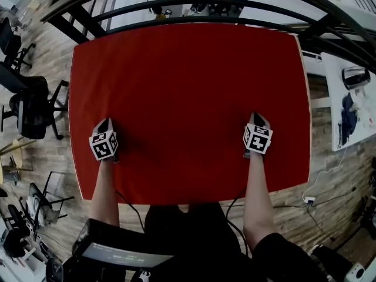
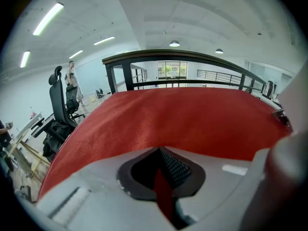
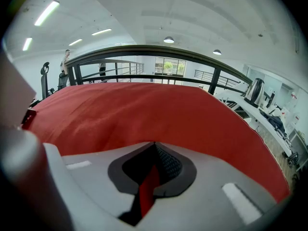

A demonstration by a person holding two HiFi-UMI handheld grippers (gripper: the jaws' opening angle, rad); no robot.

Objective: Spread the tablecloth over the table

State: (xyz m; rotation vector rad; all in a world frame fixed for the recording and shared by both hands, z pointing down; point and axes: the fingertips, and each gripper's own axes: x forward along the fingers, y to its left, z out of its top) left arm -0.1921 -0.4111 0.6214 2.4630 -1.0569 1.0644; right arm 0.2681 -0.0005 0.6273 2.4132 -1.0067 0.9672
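A red tablecloth (image 1: 188, 93) lies flat over the whole table, its near edge hanging just in front of me. My left gripper (image 1: 108, 122) rests on the cloth at the near left. My right gripper (image 1: 257, 116) rests on it at the near right. In the left gripper view the jaws (image 2: 159, 149) are shut, with a narrow red strip of tablecloth (image 2: 183, 114) pinched between them. The right gripper view shows the same: jaws (image 3: 154, 143) shut on a thin fold of the tablecloth (image 3: 144, 114). The cloth ahead shows only faint creases.
A black curved railing (image 1: 194, 7) runs along the table's far side. Office chairs (image 1: 29, 107) stand on the wooden floor at the left. A white desk (image 1: 352, 98) with a kettle and clutter is at the right. A person (image 2: 72, 78) stands far off.
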